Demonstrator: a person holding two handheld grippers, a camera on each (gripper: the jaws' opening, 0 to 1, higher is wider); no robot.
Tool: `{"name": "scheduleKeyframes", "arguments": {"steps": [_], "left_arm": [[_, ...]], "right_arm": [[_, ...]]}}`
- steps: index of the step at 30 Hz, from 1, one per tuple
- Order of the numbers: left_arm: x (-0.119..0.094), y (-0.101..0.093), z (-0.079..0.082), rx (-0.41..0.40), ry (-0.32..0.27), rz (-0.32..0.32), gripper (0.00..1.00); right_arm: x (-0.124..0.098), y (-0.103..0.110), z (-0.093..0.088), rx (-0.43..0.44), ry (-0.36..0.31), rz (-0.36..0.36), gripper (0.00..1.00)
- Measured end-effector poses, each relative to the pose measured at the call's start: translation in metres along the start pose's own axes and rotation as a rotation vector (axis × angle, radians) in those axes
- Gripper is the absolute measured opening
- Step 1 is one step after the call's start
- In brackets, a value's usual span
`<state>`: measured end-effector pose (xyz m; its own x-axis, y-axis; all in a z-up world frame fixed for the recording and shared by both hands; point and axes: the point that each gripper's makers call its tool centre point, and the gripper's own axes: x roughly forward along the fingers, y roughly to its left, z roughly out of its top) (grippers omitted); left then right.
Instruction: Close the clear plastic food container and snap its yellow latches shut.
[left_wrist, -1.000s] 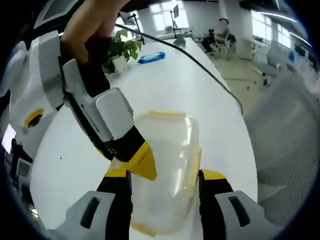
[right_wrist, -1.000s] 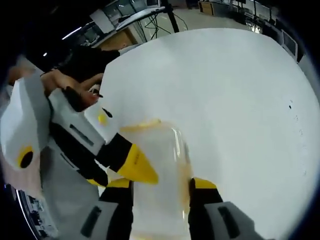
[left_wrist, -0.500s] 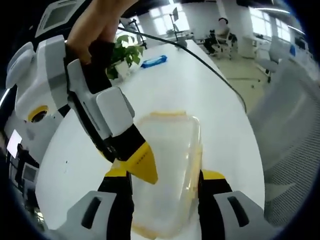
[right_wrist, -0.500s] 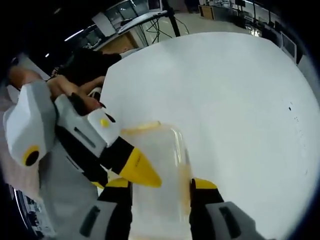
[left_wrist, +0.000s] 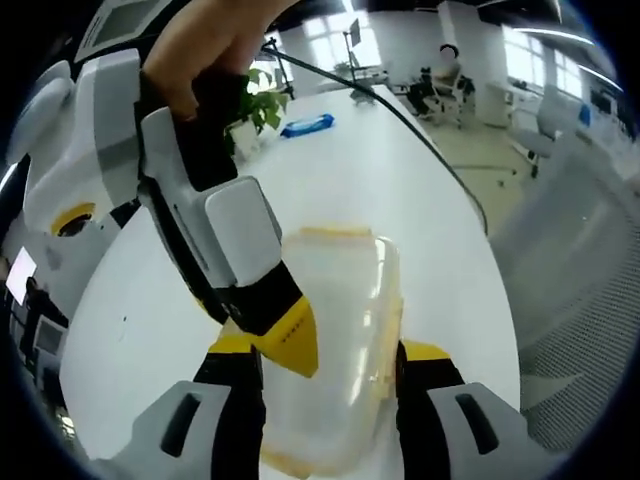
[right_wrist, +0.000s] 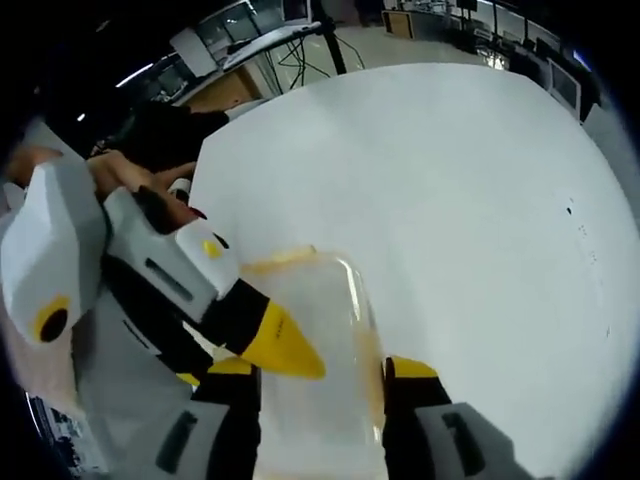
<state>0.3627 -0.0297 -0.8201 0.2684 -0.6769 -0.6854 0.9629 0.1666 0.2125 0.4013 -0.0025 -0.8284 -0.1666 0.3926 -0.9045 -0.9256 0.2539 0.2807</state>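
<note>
The left gripper view takes in a potted plant (left_wrist: 252, 105) and blue packet (left_wrist: 305, 123) at the tabletop's (left_wrist: 400, 190) far end. The right gripper view has bare tabletop beyond. Both grippers, left (left_wrist: 325, 360) and right (right_wrist: 320, 375), straddle the clear container (left_wrist: 335, 330) with fingers spread, released; I cannot tell its contents.

My left gripper view looks steeply down at the container (left_wrist: 335, 340) on the table (left_wrist: 400, 170) from close above; my right gripper view faces it oppositely, sharing the container (right_wrist: 315, 370).

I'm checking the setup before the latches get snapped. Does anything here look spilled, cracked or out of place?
Nothing stands out. The clear container sits flat on the white table between the jaws, its yellow latches intact as far as the view shows. No spill around it.
</note>
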Motion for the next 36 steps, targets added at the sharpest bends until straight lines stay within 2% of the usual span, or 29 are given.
{"name": "scheduleKeyframes", "arguments": {"steps": [7, 25, 27, 30, 33, 36], "left_arm": [[-0.001, -0.001, 0.0, 0.003, 0.003, 0.0, 0.49], [-0.002, -0.001, 0.001, 0.006, -0.001, 0.012, 0.5], [-0.002, -0.002, 0.001, 0.007, -0.003, 0.012, 0.5], [-0.002, -0.002, 0.001, 0.013, -0.013, 0.019, 0.5], [-0.001, -0.003, 0.002, 0.039, -0.002, 0.04, 0.51], [-0.003, -0.003, 0.002, 0.026, -0.004, 0.041, 0.5]], "right_arm": [[-0.002, 0.0, 0.0, 0.011, -0.025, -0.051, 0.47], [-0.004, 0.003, 0.003, 0.057, -0.033, -0.163, 0.49], [-0.005, 0.003, 0.003, 0.058, -0.046, -0.171, 0.49], [-0.005, 0.001, 0.006, 0.12, -0.133, -0.188, 0.5], [-0.008, 0.003, 0.004, 0.122, -0.15, -0.226, 0.5], [-0.011, 0.003, 0.003, 0.16, -0.181, -0.277, 0.51]]}}
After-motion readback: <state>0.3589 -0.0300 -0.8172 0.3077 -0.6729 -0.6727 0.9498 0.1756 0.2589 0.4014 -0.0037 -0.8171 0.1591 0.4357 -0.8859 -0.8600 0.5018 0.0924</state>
